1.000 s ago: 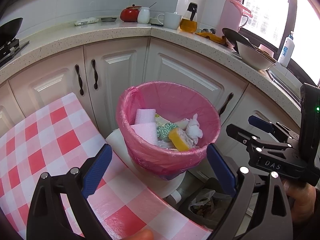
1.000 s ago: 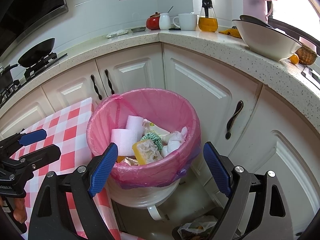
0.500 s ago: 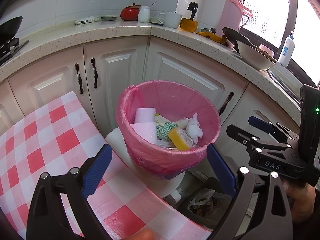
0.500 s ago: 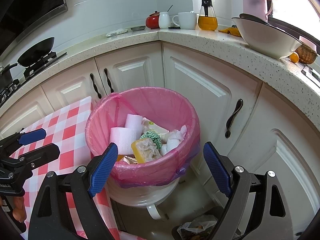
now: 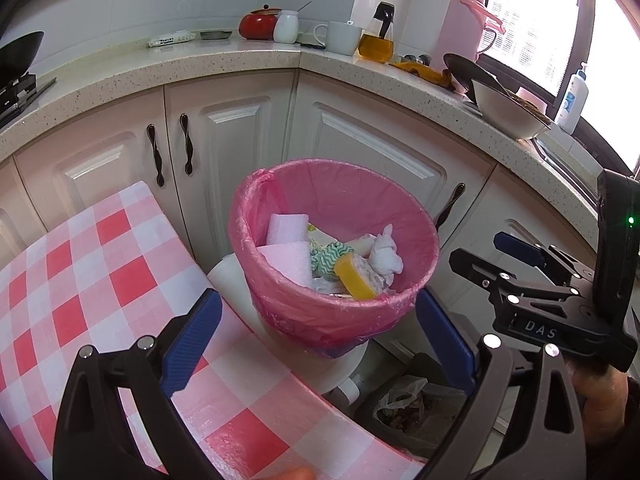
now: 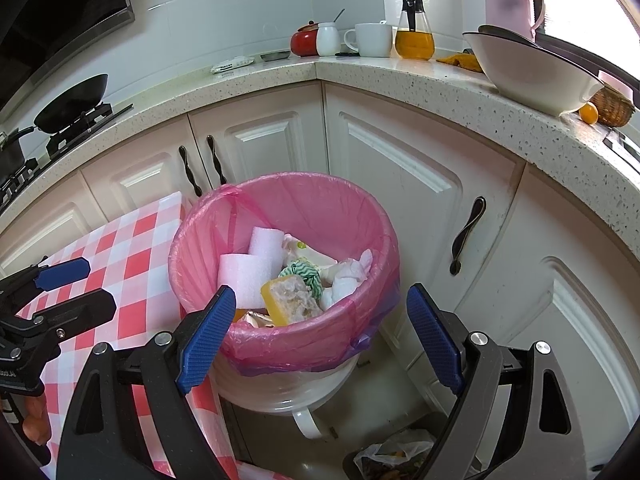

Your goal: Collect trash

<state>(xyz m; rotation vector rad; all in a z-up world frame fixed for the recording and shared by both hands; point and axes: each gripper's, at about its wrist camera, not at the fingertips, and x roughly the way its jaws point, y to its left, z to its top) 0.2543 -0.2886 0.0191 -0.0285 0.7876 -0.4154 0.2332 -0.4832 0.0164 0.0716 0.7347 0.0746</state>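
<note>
Trash is sitting in the pink-lined bin, and that's where your work shows: foam pieces, a yellow sponge, a green-striped rag and crumpled white tissue are all piled inside. The bin stands just off the right edge of the checkered desk, in front of the white cabinets.

Your left hand-held gripper is spread wide with nothing between its blue pads, hovering over the near rim. Your right hand-held gripper is also wide and empty, framing the bin from the near side.

The stretch of desk you can see carries no loose litter, so the gathering looks mostly done. What seems left, judging by the pink liner draped over the rim with a knotted tuck on its far-left side, is pulling those edges together and closing the bag. Another small bin with a bag sits on the floor, near right; whether it counts is unclear.
</note>
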